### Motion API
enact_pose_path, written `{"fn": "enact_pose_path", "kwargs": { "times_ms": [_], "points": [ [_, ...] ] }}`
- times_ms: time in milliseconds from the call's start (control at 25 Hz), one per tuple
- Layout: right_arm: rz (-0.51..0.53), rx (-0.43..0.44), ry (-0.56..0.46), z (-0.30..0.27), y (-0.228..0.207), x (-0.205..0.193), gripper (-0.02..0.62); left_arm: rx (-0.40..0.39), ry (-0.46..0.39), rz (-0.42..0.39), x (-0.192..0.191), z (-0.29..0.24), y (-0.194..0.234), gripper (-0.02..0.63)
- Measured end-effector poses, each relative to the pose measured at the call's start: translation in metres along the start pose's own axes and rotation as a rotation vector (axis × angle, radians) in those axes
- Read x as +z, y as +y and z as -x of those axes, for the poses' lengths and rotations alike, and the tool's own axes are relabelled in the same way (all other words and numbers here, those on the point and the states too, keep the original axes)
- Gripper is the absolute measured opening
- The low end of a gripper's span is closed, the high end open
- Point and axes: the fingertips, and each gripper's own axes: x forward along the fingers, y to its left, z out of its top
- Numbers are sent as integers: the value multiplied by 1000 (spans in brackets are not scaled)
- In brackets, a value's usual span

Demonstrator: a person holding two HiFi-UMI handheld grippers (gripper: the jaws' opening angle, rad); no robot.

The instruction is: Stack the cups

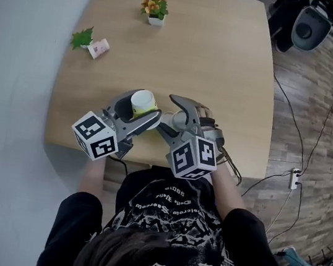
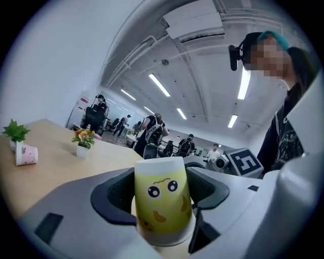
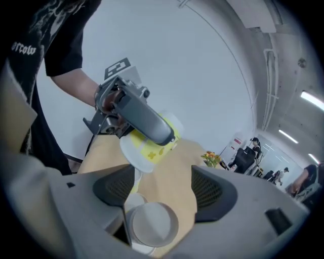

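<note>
Left gripper view, yellow cup [image 2: 162, 200] clamped between fingers [image 2: 114, 195], axis upright

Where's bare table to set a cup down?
Crowded: front edge, where left gripper holding the yellow cup meets right gripper; left edge by green plant and pink cup. Bare: the table middle between flower pot and grippers, and its right side.

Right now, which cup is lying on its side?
The pink cup by the small green plant, far left on the table. The yellow cup is clamped in the left tongs; a third cup sits between the right tongs.
</note>
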Motion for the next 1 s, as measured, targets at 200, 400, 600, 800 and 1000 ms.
{"fn": "enact_pose_path", "kwargs": {
  "times_ms": [200,400,600,800,1000],
  "points": [
    [-18,39,25,12,0,-7,365,106,-30,-21,-5,6,30,307],
    [-178,-62,26,43,-27,-33,365,154,48,-139,-32,-13,35,307],
    [-280,-187,44,69,-48,-59,365,137,100,-169,-55,-21,30,308],
    [-299,-258,69,84,-54,-73,359,147,99,-190,-60,-29,32,308],
    [-337,-283,70,91,-53,-81,359,131,141,-200,-67,-34,29,313]
  ]
}}
